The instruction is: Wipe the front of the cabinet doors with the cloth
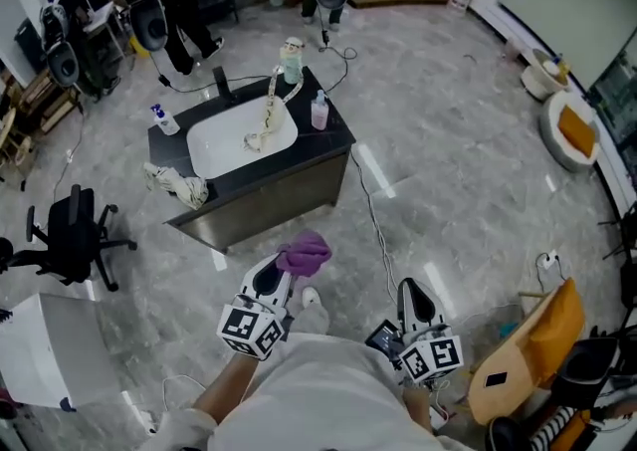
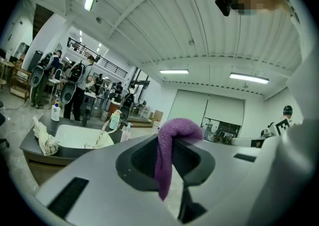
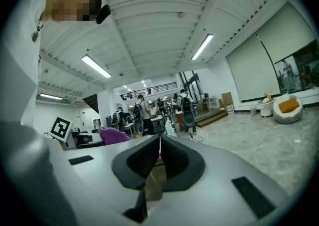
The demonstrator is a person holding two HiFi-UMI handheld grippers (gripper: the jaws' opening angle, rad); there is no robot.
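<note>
A purple cloth (image 1: 304, 255) is pinched in my left gripper (image 1: 283, 268), which is shut on it; in the left gripper view the purple cloth (image 2: 172, 145) drapes over the jaws. The left gripper hangs in the air a little in front of the cabinet doors (image 1: 264, 202), not touching them. The cabinet is a dark vanity with a black top and a white sink (image 1: 239, 135). My right gripper (image 1: 413, 297) is held low at the right, shut with nothing between its jaws, which meet in the right gripper view (image 3: 159, 152).
A crumpled white rag (image 1: 177, 183), a white bottle (image 1: 164, 119), a pink bottle (image 1: 318, 112) and a green bottle (image 1: 291, 61) stand on the countertop. A cable (image 1: 373, 210) runs across the floor at the right. A black office chair (image 1: 72, 235) stands at the left. People stand behind.
</note>
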